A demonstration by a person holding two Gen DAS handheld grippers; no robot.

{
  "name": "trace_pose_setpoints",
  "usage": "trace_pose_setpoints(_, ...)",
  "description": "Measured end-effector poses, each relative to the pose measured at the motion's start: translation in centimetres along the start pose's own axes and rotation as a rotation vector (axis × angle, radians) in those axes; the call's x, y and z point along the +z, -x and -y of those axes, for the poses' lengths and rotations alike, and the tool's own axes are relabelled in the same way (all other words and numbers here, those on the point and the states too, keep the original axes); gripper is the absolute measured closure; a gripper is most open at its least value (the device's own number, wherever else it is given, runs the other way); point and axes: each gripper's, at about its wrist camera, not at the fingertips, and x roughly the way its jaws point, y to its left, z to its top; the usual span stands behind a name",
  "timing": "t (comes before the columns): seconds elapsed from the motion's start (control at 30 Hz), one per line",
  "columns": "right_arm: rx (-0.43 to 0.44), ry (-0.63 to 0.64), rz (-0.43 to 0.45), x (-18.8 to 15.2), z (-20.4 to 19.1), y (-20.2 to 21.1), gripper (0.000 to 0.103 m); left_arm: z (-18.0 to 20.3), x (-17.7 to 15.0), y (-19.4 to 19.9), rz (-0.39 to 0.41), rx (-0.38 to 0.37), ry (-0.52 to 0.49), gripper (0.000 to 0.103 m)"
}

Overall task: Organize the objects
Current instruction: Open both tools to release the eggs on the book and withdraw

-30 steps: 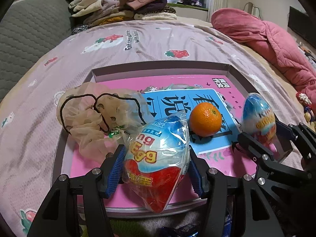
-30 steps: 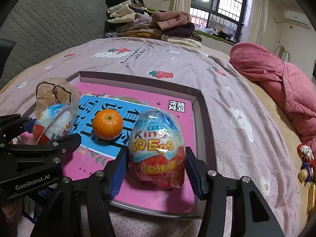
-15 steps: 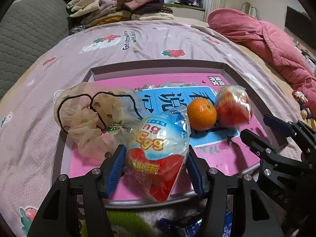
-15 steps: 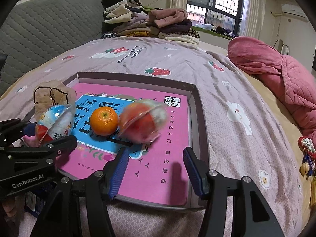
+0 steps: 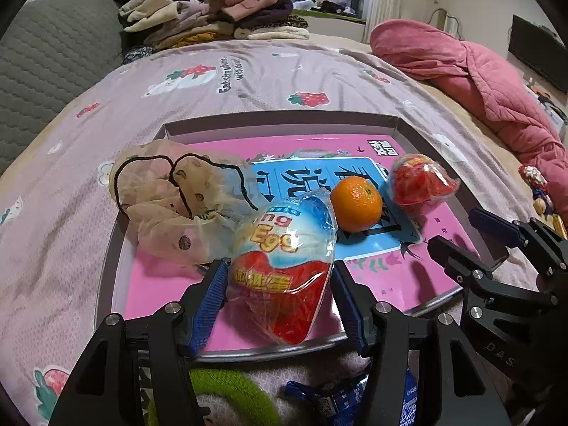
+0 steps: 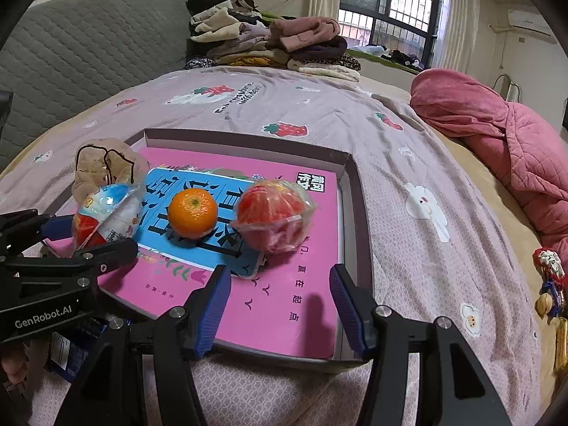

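A shallow grey tray (image 5: 284, 120) (image 6: 355, 191) lies on the bed with a pink book inside. My left gripper (image 5: 278, 284) is shut on a wrapped Kinder egg (image 5: 284, 248) and holds it over the tray's near edge; the egg also shows in the right wrist view (image 6: 103, 213). My right gripper (image 6: 278, 298) is open and empty, just behind a second wrapped egg (image 6: 273, 216) (image 5: 419, 181) that lies on its side on the book. An orange (image 5: 356, 205) (image 6: 192, 213) sits between the two eggs. A beige hair scrunchie (image 5: 170, 202) (image 6: 106, 167) lies at the tray's left.
A pile of folded clothes (image 6: 269, 42) sits at the far end of the bed. A pink quilt (image 6: 497, 135) lies on the right. A green ring (image 5: 230, 390) and a blue packet (image 5: 337, 397) lie in front of the tray. Small trinkets (image 6: 548, 284) lie at the right edge.
My right gripper opened and let go of its egg, which rolled onto its side beside the orange. The right gripper drew back. My left gripper still holds its egg.
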Motion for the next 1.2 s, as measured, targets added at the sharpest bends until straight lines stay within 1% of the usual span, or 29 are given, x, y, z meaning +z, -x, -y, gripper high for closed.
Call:
trace_pose_setpoints(0.2, -0.001, -0.006, 0.0, 0.1, 0.1, 0.0, 0.046, 0.7, -0.2, 0.7, 0.022, 0.031, -0.037, 0.041)
trace_pose_setpoints(0.27, -0.001, -0.008, 0.0, 0.1, 0.2, 0.0, 0.046, 0.7, -0.3, 0.8, 0.024, 0.025, -0.04, 0.037)
trace_pose_setpoints(0.5, 0.002, -0.012, -0.001, 0.1, 0.3, 0.0, 0.045, 0.6, -0.5, 1.5, 0.028, 0.013, -0.031, 0.036)
trace_pose_setpoints(0.6, 0.004, -0.014, -0.002, 0.1, 0.4, 0.1, 0.045, 0.4, -0.6, 1.9, 0.032, 0.004, -0.022, 0.034)
trace_pose_setpoints(0.8, 0.021, -0.024, 0.018, 0.1, 0.4, 0.8, 0.044, 0.1, -0.9, 2.7, 0.029, -0.022, -0.009, 0.031)
trace_pose_setpoints(1.0, 0.04, -0.025, 0.032, 0.0, 0.3, 1.6, 0.043, 0.1, -1.2, 3.6, 0.059, 0.004, -0.032, 0.031)
trace_pose_setpoints(1.07, 0.048, -0.024, 0.037, 0.0, 0.2, 1.8, 0.043, 0.3, -1.3, 4.1, 0.085, 0.032, -0.046, 0.03)
trace_pose_setpoints(1.2, 0.066, -0.036, 0.045, -0.1, 0.4, 2.5, 0.042, 0.5, -1.4, 5.2, 0.117, 0.043, -0.076, 0.03)
